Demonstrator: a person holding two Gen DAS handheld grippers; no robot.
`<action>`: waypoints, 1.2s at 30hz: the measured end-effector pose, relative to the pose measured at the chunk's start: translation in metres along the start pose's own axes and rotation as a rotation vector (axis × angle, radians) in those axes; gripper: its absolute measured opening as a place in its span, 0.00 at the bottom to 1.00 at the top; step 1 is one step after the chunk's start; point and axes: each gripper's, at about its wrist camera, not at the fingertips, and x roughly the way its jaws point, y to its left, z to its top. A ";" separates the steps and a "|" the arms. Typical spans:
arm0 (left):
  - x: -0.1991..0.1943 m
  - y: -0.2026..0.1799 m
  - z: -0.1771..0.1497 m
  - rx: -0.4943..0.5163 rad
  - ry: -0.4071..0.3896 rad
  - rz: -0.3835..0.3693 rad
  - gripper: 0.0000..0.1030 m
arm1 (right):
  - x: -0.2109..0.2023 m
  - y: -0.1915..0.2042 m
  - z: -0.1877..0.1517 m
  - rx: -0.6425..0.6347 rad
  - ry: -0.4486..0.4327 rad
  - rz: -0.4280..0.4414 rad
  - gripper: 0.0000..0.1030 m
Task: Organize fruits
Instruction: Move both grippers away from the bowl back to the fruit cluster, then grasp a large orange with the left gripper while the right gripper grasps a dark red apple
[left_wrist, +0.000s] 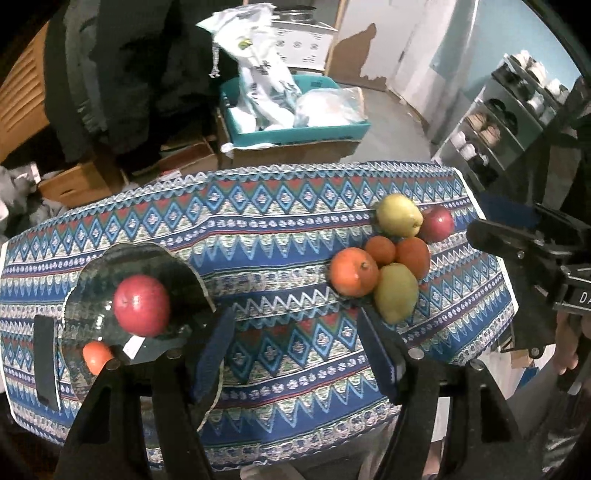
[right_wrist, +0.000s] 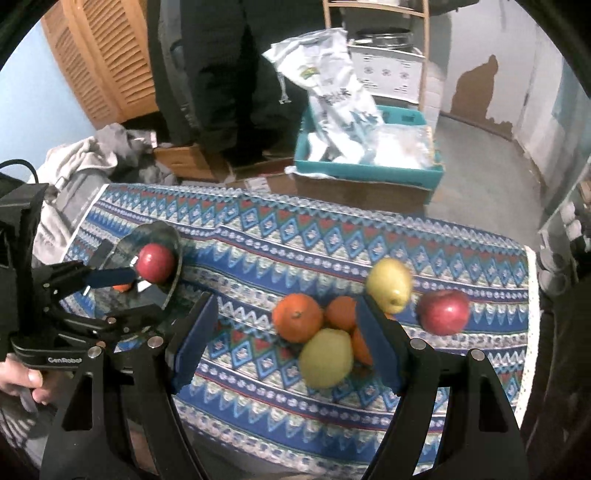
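Observation:
A glass bowl (left_wrist: 88, 280) at the table's left holds a red apple (left_wrist: 141, 305) and a small orange fruit (left_wrist: 96, 356). A pile of fruit lies at the right: an orange (left_wrist: 354, 272), two smaller oranges (left_wrist: 413, 256), two yellow-green pears (left_wrist: 396, 292) and a second red apple (left_wrist: 437, 223). My left gripper (left_wrist: 295, 354) is open and empty, beside the bowl. My right gripper (right_wrist: 286, 345) is open and empty, hovering over the pile, with the orange (right_wrist: 297, 317) and a pear (right_wrist: 325, 357) between its fingers. The bowl (right_wrist: 171, 288) and its apple (right_wrist: 155, 263) show at left there.
The table has a blue patterned cloth (left_wrist: 280, 236). A dark flat object (left_wrist: 45, 360) lies left of the bowl. Behind the table stand a teal box of bags (left_wrist: 291, 107), cardboard boxes, dark hanging clothes and a shoe rack (left_wrist: 506, 118).

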 end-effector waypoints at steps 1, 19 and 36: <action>0.002 -0.004 0.001 0.007 0.004 -0.004 0.68 | -0.002 -0.004 -0.002 0.002 -0.001 -0.006 0.76; 0.042 -0.051 0.017 0.061 0.072 -0.031 0.68 | -0.012 -0.072 -0.032 0.115 0.006 -0.047 0.76; 0.094 -0.064 0.038 -0.003 0.148 -0.061 0.68 | -0.003 -0.120 -0.050 0.201 0.037 -0.081 0.76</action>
